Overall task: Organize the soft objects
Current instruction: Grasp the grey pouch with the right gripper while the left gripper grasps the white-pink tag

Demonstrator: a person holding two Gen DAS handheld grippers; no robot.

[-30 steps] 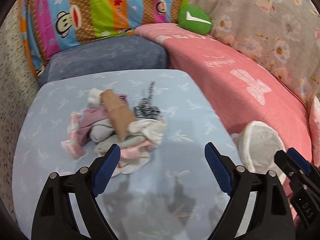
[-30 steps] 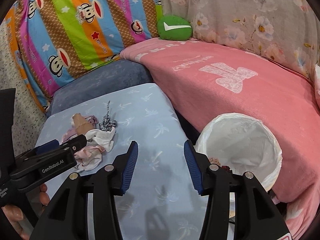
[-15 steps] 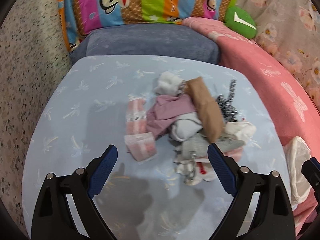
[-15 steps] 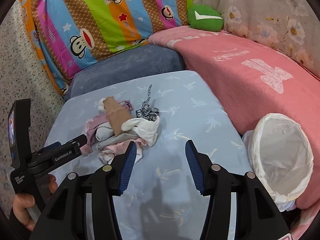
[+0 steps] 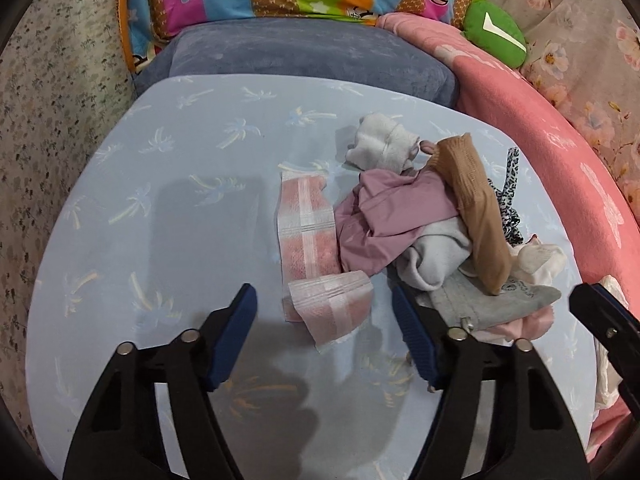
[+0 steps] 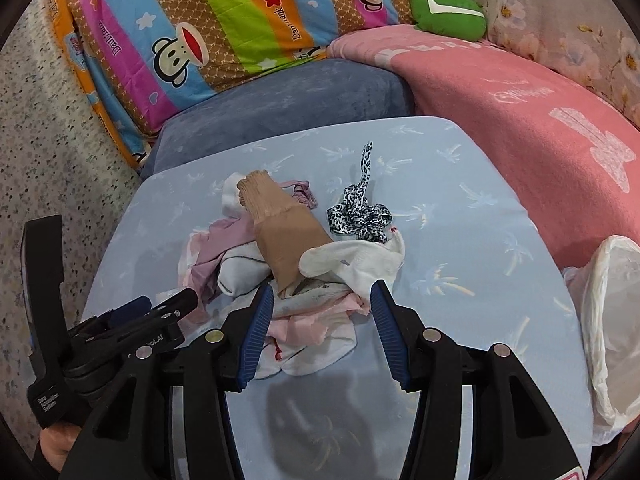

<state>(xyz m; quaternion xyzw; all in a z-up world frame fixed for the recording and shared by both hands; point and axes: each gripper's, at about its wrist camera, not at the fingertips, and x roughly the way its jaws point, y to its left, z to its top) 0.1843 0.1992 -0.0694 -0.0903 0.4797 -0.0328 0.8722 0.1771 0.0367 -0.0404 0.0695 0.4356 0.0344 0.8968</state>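
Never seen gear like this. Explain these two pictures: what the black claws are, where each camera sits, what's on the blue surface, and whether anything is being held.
There is no robot. A person holds a hand-held two-finger gripper in each hand, and each gripper carries a fisheye camera looking forward along its own fingers. So the black claws with blue pads at the bottom of each picture belong to that camera's gripper: the left gripper in one view, the right gripper in the other. The right view also catches the left tool at its lower left.

On the blue table lies a pile of clothes, including a tan stocking and a pink checked cloth. A white-lined bin stands at the table's right.

Both grippers are open and hold nothing.
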